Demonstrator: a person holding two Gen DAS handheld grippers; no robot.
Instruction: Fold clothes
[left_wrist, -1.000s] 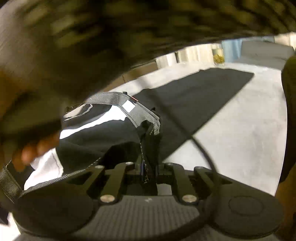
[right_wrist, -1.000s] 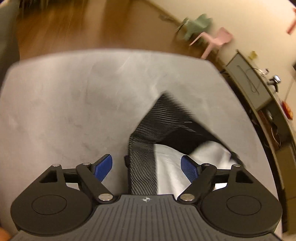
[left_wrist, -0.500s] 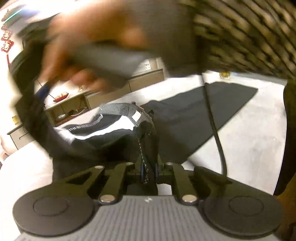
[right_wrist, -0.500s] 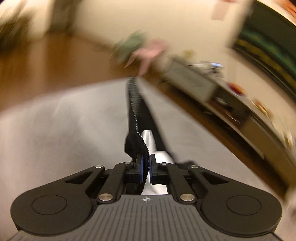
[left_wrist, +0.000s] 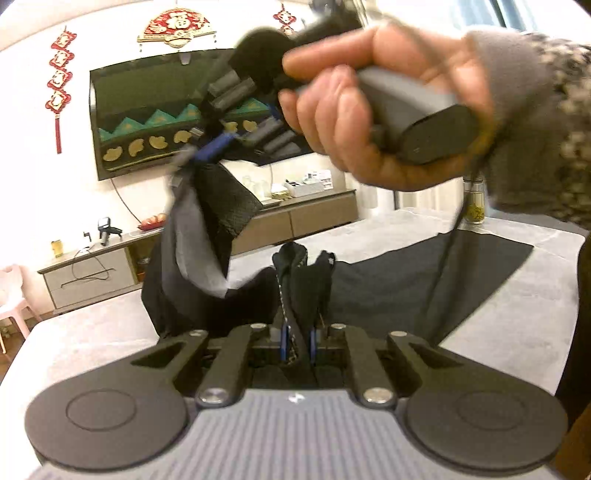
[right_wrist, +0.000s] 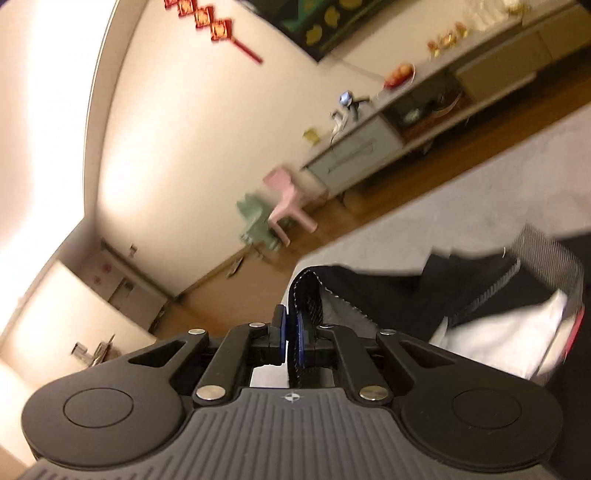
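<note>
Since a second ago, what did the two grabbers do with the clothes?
The right gripper closed on the garment's patterned edge and lifted it off the grey bed, rolling sideways. The left gripper stayed shut on its bit of the same garment, rising slightly.

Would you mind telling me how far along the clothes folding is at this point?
Done: both grippers have pinched the dark garment. In hand: the left gripper clamps one bunched edge, while the right gripper grips the patterned waistband and holds it up above the grey surface. Left: no fold is visible yet; the black cloth behind lies flat.
</note>
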